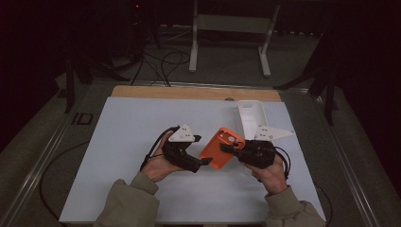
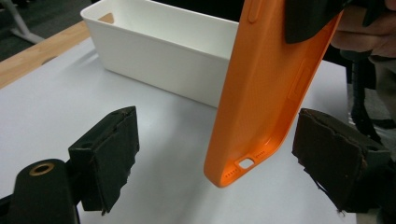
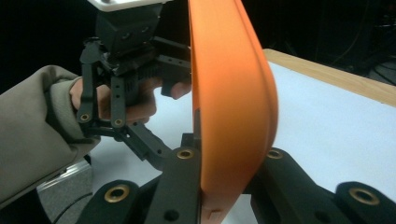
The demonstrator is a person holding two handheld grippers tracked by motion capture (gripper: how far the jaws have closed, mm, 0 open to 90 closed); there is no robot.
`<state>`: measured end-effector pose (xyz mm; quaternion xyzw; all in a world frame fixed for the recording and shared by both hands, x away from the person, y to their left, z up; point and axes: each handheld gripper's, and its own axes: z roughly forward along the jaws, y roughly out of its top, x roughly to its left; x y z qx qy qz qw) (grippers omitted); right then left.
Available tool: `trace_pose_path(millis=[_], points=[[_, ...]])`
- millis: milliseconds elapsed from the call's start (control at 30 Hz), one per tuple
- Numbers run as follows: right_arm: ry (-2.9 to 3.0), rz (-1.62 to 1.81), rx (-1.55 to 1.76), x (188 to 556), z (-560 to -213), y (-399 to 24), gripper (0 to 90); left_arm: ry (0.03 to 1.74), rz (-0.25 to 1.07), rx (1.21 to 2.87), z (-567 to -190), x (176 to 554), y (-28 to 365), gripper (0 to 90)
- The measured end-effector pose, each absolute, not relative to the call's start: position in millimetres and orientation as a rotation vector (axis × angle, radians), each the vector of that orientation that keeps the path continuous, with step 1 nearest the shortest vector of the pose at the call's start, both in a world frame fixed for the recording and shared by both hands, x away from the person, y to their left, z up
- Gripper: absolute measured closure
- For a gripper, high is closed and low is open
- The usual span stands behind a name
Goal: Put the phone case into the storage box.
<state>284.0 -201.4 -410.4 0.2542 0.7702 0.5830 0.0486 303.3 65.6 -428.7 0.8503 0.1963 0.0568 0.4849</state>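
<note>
An orange phone case (image 1: 220,146) hangs tilted above the white mat, and my right gripper (image 1: 228,148) is shut on its camera end. In the right gripper view the case (image 3: 229,93) stands edge-on, pinched between the two black jaws of that gripper (image 3: 229,189). My left gripper (image 1: 206,161) is open at the case's lower end. In the left gripper view, the port end of the case (image 2: 261,102) sits between the pads (image 2: 109,156), with a gap on each side. The left gripper (image 2: 220,157) touches nothing.
An empty white bin (image 1: 250,118) stands at the back right of the mat (image 1: 132,142), just behind the case; it shows close by as the bin (image 2: 159,51). A wooden table edge (image 1: 189,92) runs along the far side. The person's left sleeve (image 3: 28,121) is nearby.
</note>
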Motion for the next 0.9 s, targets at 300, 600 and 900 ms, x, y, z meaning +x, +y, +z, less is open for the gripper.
trace_pose_path(millis=[300,600,900], points=[[2.376,1.818,0.704,282.3,-410.4,-198.1,84.7,0.424,0.081,2.074,-430.5,302.1,64.7,34.7],[2.409,1.878,0.658,282.8,-412.0,-198.9,84.7,0.329,-0.014,2.076,-432.2,301.4,64.1,61.9],[2.427,1.927,0.65,285.7,-417.6,-201.5,84.5,0.286,-0.097,2.089,-436.0,301.8,60.9,75.4]])
